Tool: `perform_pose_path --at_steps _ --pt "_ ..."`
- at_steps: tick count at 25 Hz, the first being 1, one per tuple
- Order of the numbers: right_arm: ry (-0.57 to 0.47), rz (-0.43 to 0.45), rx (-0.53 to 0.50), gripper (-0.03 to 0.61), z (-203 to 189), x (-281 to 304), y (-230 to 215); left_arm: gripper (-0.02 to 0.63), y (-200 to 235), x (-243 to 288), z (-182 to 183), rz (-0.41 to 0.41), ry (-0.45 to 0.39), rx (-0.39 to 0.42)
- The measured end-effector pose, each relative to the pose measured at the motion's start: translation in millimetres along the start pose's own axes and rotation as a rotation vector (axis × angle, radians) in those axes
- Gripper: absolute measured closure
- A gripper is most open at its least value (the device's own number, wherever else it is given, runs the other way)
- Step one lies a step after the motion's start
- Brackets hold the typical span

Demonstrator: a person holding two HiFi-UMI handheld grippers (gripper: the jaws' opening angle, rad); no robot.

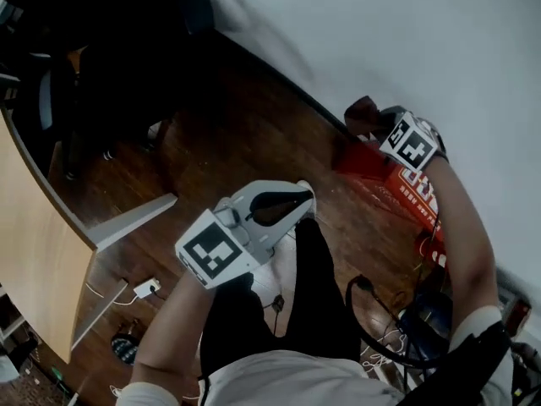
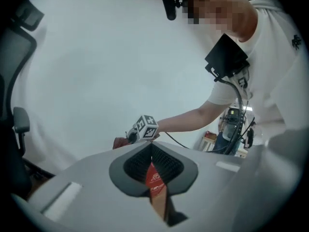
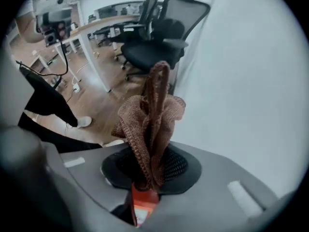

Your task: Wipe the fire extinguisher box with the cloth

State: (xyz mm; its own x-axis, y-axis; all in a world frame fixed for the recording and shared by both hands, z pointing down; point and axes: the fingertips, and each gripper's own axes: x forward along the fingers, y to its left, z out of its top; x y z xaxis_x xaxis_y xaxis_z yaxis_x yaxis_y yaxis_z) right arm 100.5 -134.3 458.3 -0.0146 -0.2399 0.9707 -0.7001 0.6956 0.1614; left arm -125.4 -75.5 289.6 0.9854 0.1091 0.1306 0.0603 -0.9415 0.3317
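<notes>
The red fire extinguisher box [image 1: 414, 189] stands on the wood floor against the white wall. My right gripper [image 1: 385, 125] is above its far end, shut on a brown knitted cloth [image 1: 362, 112]. In the right gripper view the cloth [image 3: 149, 120] bunches upward out of the jaws of the right gripper [image 3: 146, 178], and a strip of the red box [image 3: 142, 208] shows below. My left gripper [image 1: 303, 194] hovers over the floor left of the box, shut and holding nothing. Past the left gripper [image 2: 151, 153], a sliver of the box [image 2: 154, 180] and the cloth [image 2: 120, 142] show.
Black office chairs [image 1: 51, 83] stand at the upper left beside a wooden desk [image 1: 34, 227]. A white adapter [image 1: 145, 288] and cables lie on the floor. Black cables [image 1: 380, 320] hang near my right side. The wall [image 1: 423, 32] runs diagonally behind the box.
</notes>
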Motion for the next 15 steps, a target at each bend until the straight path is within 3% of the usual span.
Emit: perform_pose_path --at_steps 3,8,12,15 --pt "-0.137 -0.113 0.225 0.497 -11.5 -100.6 44.7 0.614 -38.9 -29.2 25.5 -0.094 0.02 0.077" --pt "-0.331 -0.21 0.665 0.497 -76.8 -227.1 171.3 0.614 -108.9 -58.4 55.4 -0.227 0.096 0.089" --pt "-0.406 -0.254 0.922 0.497 -119.7 -289.1 294.0 0.614 -173.7 -70.5 70.0 -0.337 0.149 0.094" --pt "-0.496 -0.282 1.059 0.497 -137.3 -324.4 365.2 0.614 -219.1 -77.0 72.8 -0.362 0.17 0.124"
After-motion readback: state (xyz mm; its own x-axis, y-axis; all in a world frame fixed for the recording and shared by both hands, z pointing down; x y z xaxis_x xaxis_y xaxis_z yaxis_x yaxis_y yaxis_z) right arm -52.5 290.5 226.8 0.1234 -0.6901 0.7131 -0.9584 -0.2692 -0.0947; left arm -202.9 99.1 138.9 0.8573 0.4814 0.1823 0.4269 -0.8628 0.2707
